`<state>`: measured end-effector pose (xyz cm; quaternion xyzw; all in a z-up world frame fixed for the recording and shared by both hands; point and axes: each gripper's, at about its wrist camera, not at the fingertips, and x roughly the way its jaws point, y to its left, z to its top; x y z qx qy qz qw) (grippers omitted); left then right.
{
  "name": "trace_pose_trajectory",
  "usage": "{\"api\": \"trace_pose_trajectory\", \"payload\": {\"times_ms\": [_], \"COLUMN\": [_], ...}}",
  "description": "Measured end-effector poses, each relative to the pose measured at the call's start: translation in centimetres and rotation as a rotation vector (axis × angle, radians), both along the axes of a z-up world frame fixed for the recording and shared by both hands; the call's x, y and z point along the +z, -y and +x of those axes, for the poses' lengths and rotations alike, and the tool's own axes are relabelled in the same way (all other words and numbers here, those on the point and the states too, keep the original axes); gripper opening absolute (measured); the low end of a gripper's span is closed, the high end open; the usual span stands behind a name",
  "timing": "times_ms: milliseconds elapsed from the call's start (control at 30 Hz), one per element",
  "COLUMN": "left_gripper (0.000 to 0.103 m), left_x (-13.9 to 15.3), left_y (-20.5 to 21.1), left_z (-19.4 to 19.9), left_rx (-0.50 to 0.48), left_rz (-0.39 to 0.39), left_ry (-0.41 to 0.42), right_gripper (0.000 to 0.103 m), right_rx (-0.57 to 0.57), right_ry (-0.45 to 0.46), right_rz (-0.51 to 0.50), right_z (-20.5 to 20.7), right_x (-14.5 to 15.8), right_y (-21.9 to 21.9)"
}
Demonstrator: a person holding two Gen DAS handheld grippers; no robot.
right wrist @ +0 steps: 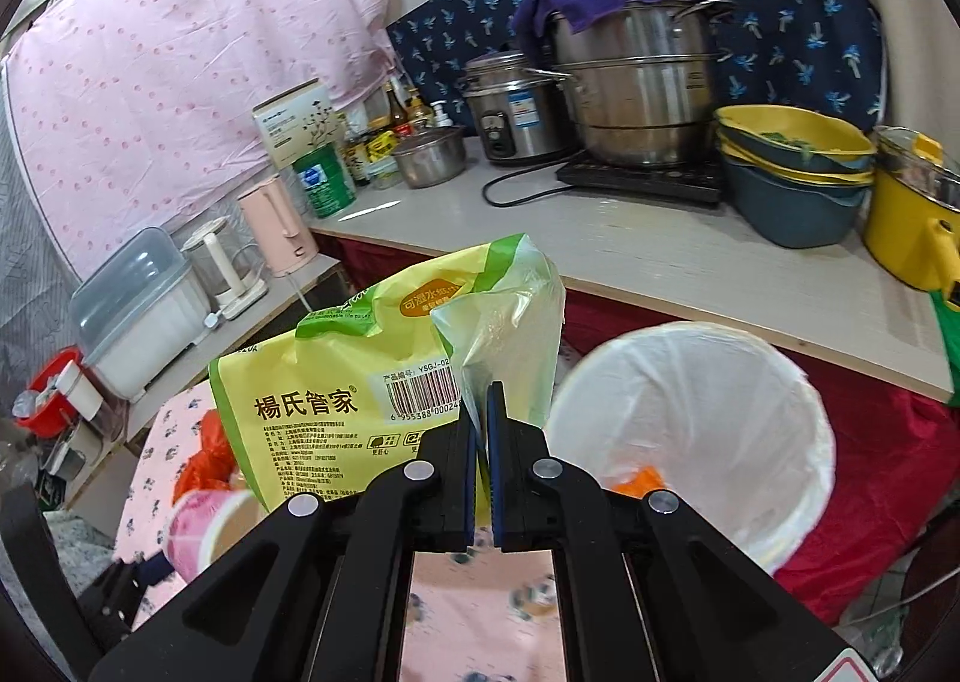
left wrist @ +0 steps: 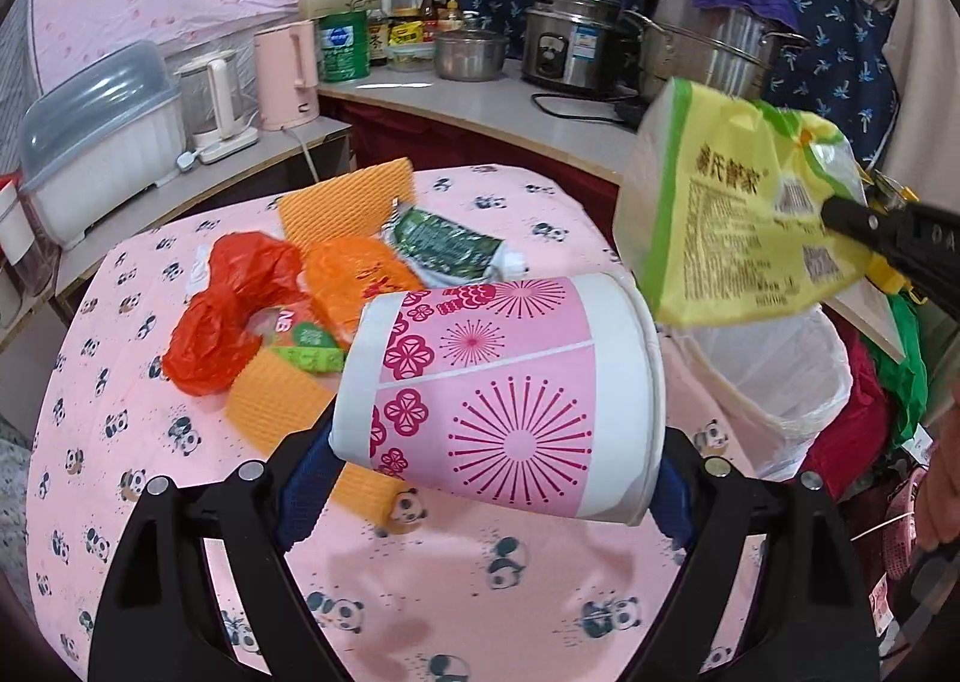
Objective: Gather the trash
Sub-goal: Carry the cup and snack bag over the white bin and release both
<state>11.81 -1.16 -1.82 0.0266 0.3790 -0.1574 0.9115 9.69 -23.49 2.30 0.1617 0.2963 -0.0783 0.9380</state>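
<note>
The left gripper (left wrist: 498,460) held a pink paper cup (left wrist: 504,394) sideways between its wide fingers, above the panda tablecloth (left wrist: 456,592). The right gripper (right wrist: 480,412) was pinched tight on a yellow-green bag (right wrist: 336,382), just beside the white-lined trash bin (right wrist: 708,418).

A pink-and-white paper tub (left wrist: 504,388) printed with starburst flowers lay on its side between the wide-set fingers of the left claw (left wrist: 498,478), lifted clear of the bench (left wrist: 456,592). A yellow-green plastic wrapper (right wrist: 360,382) with black print and a barcode hung crumpled from the pinched tips of the right claw (right wrist: 480,442). Just right of that claw stood a white-lined bin (right wrist: 720,418), an orange scrap (right wrist: 639,481) in its bottom. Beyond the left claw, red bag (left wrist: 228,316), orange bag (left wrist: 354,280), orange foam sheets (left wrist: 348,199) and a dark green packet (left wrist: 444,247) lay heaped.
</note>
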Motion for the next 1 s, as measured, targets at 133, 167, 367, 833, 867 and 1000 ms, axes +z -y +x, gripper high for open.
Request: {"api": "trace_pose_trajectory", "payload": {"times_ms": [133, 167, 367, 833, 867, 1000], "left_gripper": [0.082, 0.082, 0.082, 0.082, 0.082, 0.082], "left_x": [0.3, 0.4, 0.5, 0.5, 0.5, 0.3], "left_y": [1.8, 2.2, 4.8, 12.8, 13.5, 16.8], "left_z": [-0.2, -0.3, -0.5, 0.3, 0.4, 1.1], "left_rx": [-0.027, -0.031, -0.069, -0.214, -0.228, -0.304], "left_rz": [0.003, 0.006, 0.02, 0.029, 0.028, 0.007], "left_ry": [0.005, 0.006, 0.007, 0.001, 0.0, -0.022], "right_gripper": [0.004, 0.004, 0.004, 0.004, 0.004, 0.004], "right_rx": [-0.038, -0.046, -0.09, -0.243, -0.255, -0.312], "right_ry": [-0.016, -0.02, -0.045, -0.055, -0.055, -0.059], "right_rz": [-0.017, -0.023, -0.054, -0.05, -0.051, -0.056], "right_z": [-2.2, -2.7, -5.5, -7.6, -7.6, -7.9], "right_x": [-0.5, -0.6, -1.5, -2.7, -2.7, -2.9], "right_y": [1.8, 2.2, 4.2, 10.4, 10.9, 12.7]}}
